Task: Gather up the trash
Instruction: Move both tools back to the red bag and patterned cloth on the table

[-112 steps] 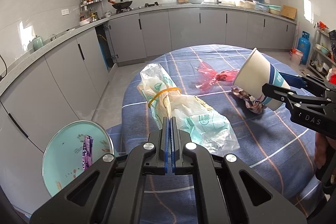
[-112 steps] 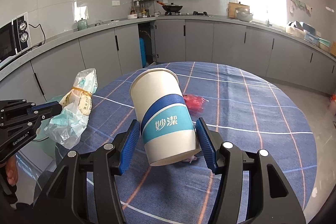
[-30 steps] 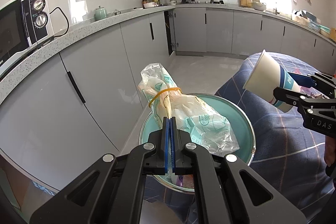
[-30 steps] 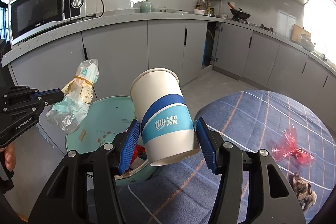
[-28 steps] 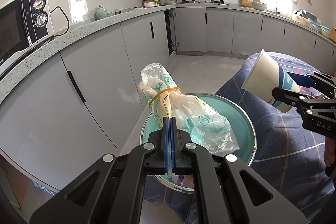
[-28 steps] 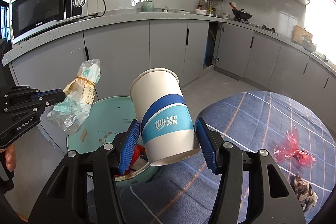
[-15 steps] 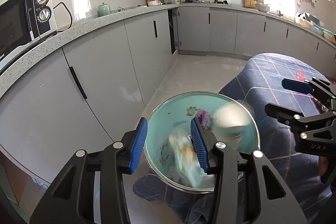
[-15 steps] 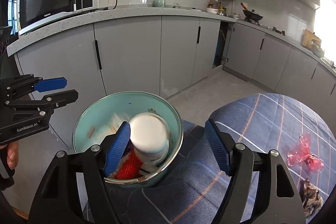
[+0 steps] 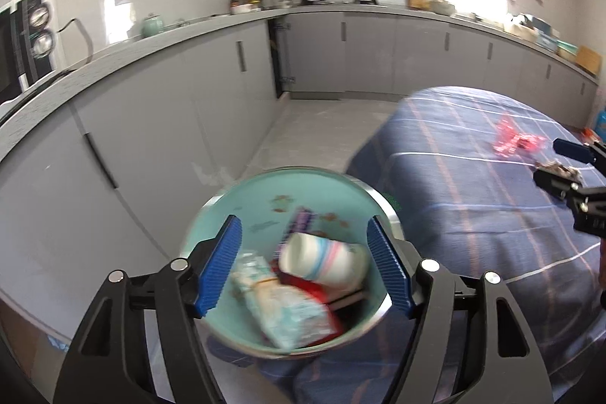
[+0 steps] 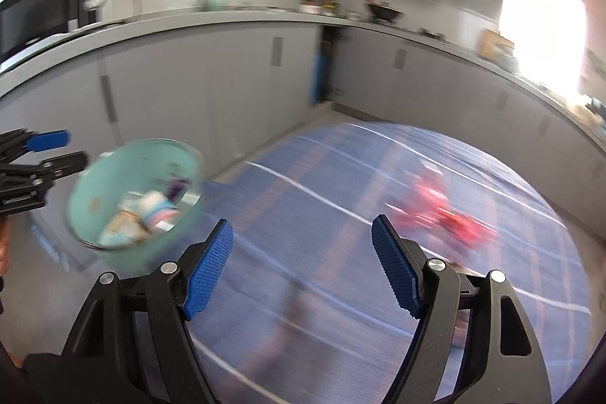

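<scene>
My left gripper [image 9: 303, 264] is spread wide and holds nothing, hanging over the bin [image 9: 242, 211] at the lower centre of its frame. Inside the bin I see the paper cup [image 9: 325, 258] on its side and the plastic bag [image 9: 280, 305] beside it. My right gripper [image 10: 303, 267] is also spread and bare, above the blue table [image 10: 341, 214]; a red wrapper [image 10: 447, 211] lies blurred at centre right.
</scene>
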A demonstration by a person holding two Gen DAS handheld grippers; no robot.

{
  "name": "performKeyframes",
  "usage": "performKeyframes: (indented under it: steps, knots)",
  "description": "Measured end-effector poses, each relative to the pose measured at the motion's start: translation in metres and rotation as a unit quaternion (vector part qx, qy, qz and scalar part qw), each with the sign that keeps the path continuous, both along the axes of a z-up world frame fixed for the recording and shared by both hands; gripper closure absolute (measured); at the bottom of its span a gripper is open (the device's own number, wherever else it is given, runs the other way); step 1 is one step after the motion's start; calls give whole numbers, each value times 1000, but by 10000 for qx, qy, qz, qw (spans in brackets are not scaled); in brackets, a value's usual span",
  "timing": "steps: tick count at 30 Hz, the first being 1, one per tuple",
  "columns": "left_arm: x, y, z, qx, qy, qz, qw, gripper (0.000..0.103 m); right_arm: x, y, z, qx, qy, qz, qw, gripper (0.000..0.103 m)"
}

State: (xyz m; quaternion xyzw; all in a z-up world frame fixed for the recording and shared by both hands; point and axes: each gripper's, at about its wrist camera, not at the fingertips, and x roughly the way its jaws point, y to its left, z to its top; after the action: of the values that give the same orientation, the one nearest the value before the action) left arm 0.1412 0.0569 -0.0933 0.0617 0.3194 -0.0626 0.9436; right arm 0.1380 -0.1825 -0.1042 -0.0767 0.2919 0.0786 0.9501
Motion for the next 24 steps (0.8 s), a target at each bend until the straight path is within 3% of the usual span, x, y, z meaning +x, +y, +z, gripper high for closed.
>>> performKeyframes:
  steps: [6, 12, 13, 15, 17, 20, 24]
  knots:
    - [6, -56, -3, -68, 48, -515, 9986, 34, -1, -82, -11, -1, 182, -1123, 9935, 28]
    - [12, -106, 1, -38, 25, -934, 9956, 33, 6, -109, -25, 193, 599, -1281, 9898, 30]
    - [13, -112, 1, -40, 31, -976, 9952, 32, 8, -110, -30, 242, 732, -1240, 9893, 32]
    - [16, -124, 3, -37, 45, -1085, 9941, 32, 14, -113, -36, 436, 976, -1122, 9879, 58]
    - [20, -136, 4, -24, 56, -1184, 9929, 32, 13, -115, -34, 476, 984, -1032, 9886, 69]
    - [27, -154, 7, -9, 55, -1326, 9911, 32, 3, -116, -31, 395, 933, -947, 9903, 75]
    - [46, -182, 6, 45, 101, -1511, 9885, 32, -13, -137, -17, 347, 641, -1213, 9899, 76]
